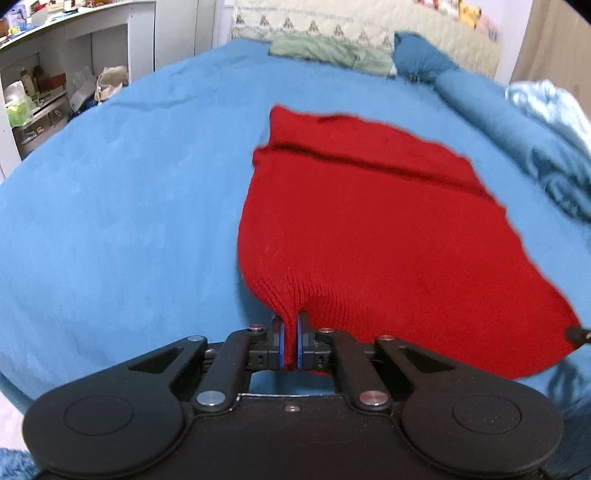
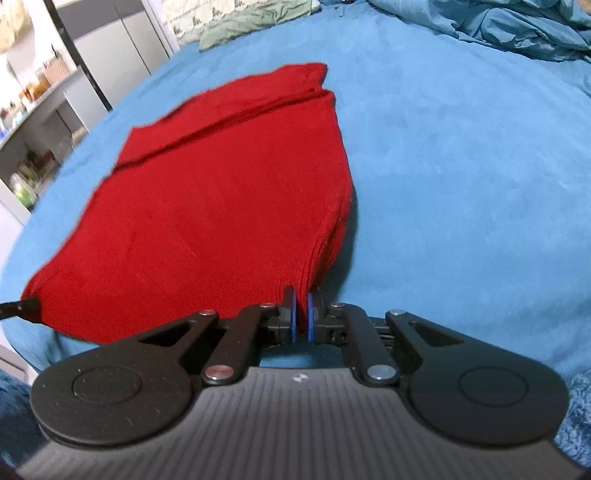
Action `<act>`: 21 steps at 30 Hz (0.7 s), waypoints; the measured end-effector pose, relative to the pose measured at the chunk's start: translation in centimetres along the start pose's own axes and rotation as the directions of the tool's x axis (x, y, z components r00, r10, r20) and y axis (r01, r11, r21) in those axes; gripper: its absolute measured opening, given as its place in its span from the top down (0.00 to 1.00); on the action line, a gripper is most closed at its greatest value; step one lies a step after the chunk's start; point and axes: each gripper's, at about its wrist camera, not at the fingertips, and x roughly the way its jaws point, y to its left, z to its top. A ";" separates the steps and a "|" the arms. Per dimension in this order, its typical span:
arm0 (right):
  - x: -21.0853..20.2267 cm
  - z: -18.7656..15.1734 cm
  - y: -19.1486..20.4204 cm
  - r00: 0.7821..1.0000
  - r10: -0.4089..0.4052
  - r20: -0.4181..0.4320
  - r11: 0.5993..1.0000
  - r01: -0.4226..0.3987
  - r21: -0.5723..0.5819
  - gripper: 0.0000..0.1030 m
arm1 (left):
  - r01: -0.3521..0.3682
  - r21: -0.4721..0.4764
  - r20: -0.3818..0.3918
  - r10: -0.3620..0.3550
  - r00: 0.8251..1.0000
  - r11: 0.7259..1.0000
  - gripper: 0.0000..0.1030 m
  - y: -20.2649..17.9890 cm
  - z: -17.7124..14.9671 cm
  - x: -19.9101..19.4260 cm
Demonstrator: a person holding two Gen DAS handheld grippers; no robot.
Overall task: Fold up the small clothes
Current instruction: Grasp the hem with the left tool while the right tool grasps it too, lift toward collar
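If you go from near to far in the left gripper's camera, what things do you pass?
left gripper pinching the hem → red knit garment → bare blue bedspread → green cloth → cream patterned quilt at the back.

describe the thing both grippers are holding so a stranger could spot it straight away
Start from the wide blue bedspread that fills both views. In its middle lies a red knit garment, its near hem pinched by the left gripper and the right gripper. Nothing else here is red; the nearby cloths are green or blue.
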 end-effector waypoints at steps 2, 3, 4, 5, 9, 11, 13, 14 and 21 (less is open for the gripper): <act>-0.7 1.0 0.0 0.999 0.035 0.014 0.999 -0.035 0.025 0.80 | 0.009 -0.002 0.023 -0.009 1.000 1.000 0.94 -0.4 1.5 -0.9; -1.1 1.6 0.0 0.998 0.054 0.023 0.998 -0.054 0.032 0.80 | 0.016 0.000 0.033 -0.016 0.999 1.000 0.94 -0.5 2.4 -1.1; -1.6 2.4 0.1 0.996 0.077 0.036 0.996 -0.078 0.031 0.80 | 0.027 0.001 0.055 -0.027 0.998 1.000 0.94 -0.8 3.5 -1.6; -2.0 3.3 0.3 0.995 0.090 0.047 0.996 -0.091 0.024 0.80 | 0.038 0.003 0.073 -0.038 0.997 0.999 0.94 -1.1 4.4 -2.0; -3.0 8.0 1.4 0.984 0.146 0.102 0.989 -0.148 0.008 0.80 | 0.074 -0.008 0.145 -0.072 0.987 0.997 0.95 -1.6 10.0 -1.9; -2.6 11.3 1.8 0.975 0.178 0.129 0.983 -0.181 0.011 0.81 | 0.096 -0.036 0.173 -0.089 0.981 0.995 0.95 -1.3 13.5 -0.8; -1.7 15.2 2.1 0.968 0.198 0.158 0.979 -0.203 0.016 0.81 | 0.118 -0.066 0.206 -0.103 0.973 0.991 0.95 -1.1 17.3 0.5; -1.1 17.1 2.3 0.964 0.209 0.164 0.977 -0.214 0.018 0.81 | 0.119 -0.073 0.224 -0.100 0.969 0.990 0.95 -1.0 19.2 1.2; 7.2 31.4 3.7 0.962 0.174 0.212 0.983 -0.181 0.012 0.81 | 0.060 -0.103 0.261 -0.032 0.965 0.993 0.95 -1.7 31.2 11.5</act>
